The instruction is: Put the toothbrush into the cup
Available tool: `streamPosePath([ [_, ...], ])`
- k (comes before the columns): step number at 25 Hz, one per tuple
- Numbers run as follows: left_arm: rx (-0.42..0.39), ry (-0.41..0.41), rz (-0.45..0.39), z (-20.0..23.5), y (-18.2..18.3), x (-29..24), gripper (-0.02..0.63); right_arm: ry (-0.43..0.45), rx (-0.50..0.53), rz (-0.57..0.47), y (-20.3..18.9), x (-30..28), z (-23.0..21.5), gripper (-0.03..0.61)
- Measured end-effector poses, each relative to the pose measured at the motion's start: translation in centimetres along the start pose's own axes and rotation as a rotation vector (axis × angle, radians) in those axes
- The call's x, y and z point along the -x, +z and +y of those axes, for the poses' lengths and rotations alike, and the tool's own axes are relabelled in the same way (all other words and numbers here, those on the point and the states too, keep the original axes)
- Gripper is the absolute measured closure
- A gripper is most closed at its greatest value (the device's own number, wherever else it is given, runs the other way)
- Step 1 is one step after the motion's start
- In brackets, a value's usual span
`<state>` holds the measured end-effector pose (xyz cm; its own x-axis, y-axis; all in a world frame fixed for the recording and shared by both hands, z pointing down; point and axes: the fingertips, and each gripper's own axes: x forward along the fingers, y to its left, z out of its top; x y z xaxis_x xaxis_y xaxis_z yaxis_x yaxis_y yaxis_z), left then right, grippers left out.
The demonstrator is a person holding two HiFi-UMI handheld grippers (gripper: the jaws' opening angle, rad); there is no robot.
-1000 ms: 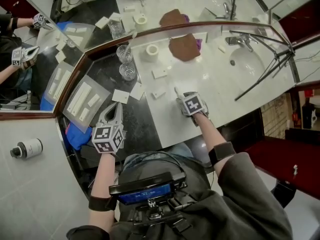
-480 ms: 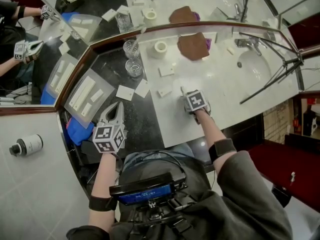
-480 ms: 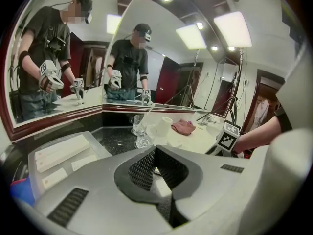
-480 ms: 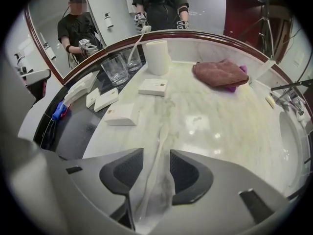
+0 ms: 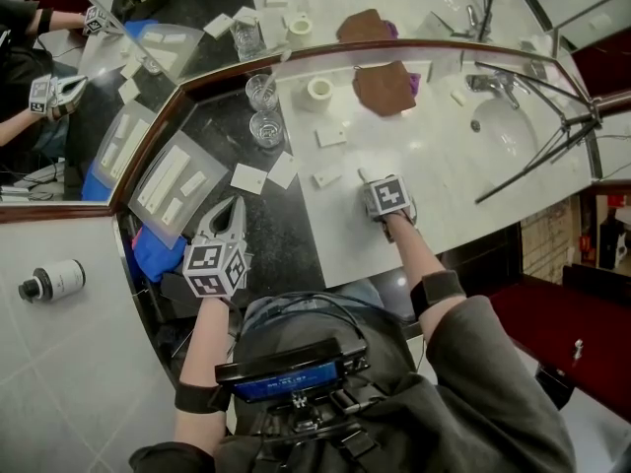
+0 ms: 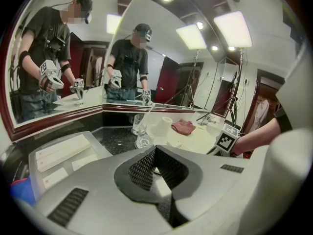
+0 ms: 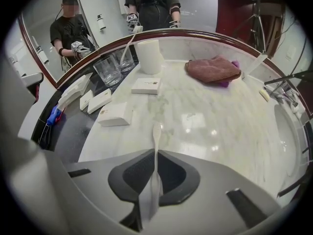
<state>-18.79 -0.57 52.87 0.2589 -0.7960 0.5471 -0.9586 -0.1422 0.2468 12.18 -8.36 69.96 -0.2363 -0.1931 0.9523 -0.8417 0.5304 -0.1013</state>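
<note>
Moved: the right claw [image 7: 155,173] has just been closing its jaws; the left claw [image 6: 155,160] has kept its place over the dark counter.
Right claw: pointing steeply down at the white marble counter [image 7: 210,126], with its jaws nearly together and pinched on the toothbrush.
Toothbrush [image 7: 156,136]: thin and white, with the handle between the right claw's pads and the head sticking out ahead of the tips, low over the marble.
Left claw: jaws fully together, gripping nothing.
Front glass [image 5: 266,128]: clear and upright on the dark counter, ahead of the right claw and to its left, well apart from it.
Rear glass [image 5: 261,92]: just beyond the front glass, against the mirror, with a white stick leaning in it, seemingly another toothbrush.
White cylinder [image 7: 149,55]: upright on the marble, far ahead of the right claw and just right of the glasses. What is inside cannot be told.
Tray [image 5: 187,156]: clear plastic, ahead of the left claw and to its left, holding flat white boxes.
Sink [image 5: 508,131]: sunk in the marble, well to the right of the right claw.
Brown cloth [image 7: 212,68]: crumpled, ahead of the right claw and to its right.
</note>
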Motion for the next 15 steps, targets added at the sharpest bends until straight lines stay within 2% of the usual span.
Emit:
streamPosePath([
  [9,-0.007,-0.004,0.003,-0.5,-0.3,0.2,0.614,0.012,0.002,-0.042,0.4,1.0,-0.3,0.541],
  [13,-0.014,-0.010,0.002,-1.0,-0.2,0.2,0.614,0.006,-0.018,-0.030,-0.2,1.6,-1.0,0.540],
  [15,-0.019,-0.013,0.001,-1.2,-0.1,0.1,0.614,0.012,-0.014,-0.065,0.6,2.4,-0.9,0.540],
])
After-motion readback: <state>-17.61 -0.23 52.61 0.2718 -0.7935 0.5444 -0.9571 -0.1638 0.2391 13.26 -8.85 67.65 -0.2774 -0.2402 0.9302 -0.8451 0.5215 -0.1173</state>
